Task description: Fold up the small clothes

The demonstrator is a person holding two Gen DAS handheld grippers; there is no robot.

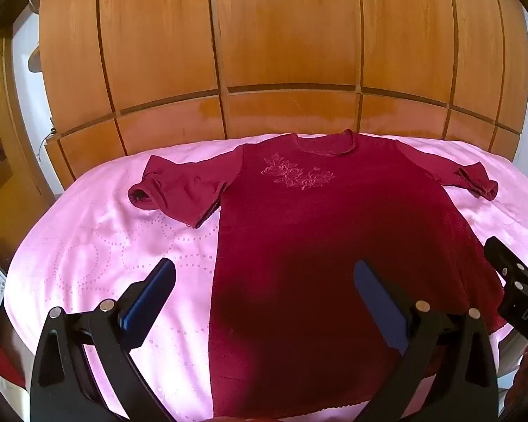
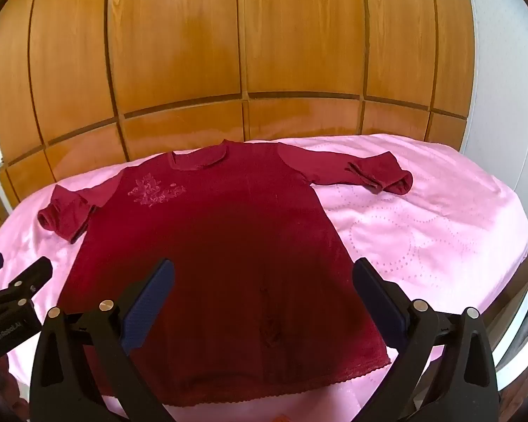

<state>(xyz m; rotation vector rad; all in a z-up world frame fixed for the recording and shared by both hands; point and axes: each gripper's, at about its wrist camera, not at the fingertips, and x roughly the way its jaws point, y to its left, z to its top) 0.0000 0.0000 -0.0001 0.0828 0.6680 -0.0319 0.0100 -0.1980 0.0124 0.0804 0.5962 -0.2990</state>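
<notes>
We judged the fold should begin with a sleeve drawn inward, fabric kept flat. The maroon top point(image 1: 320, 246) lay spread on the pink bed cover point(image 1: 98, 246), neckline at twelve o'clock. Our left claw point(image 1: 264, 299) and right claw point(image 2: 264, 299) gaped wide, holding nothing.

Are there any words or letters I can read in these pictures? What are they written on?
"DAS": white letters on the side of the right claw, cut off by the picture edge.
White lettering on the side of the left claw: too blurred to read.
The dark red shirt has a flower pattern on the chest, no words.
Nothing else bears text.
</notes>
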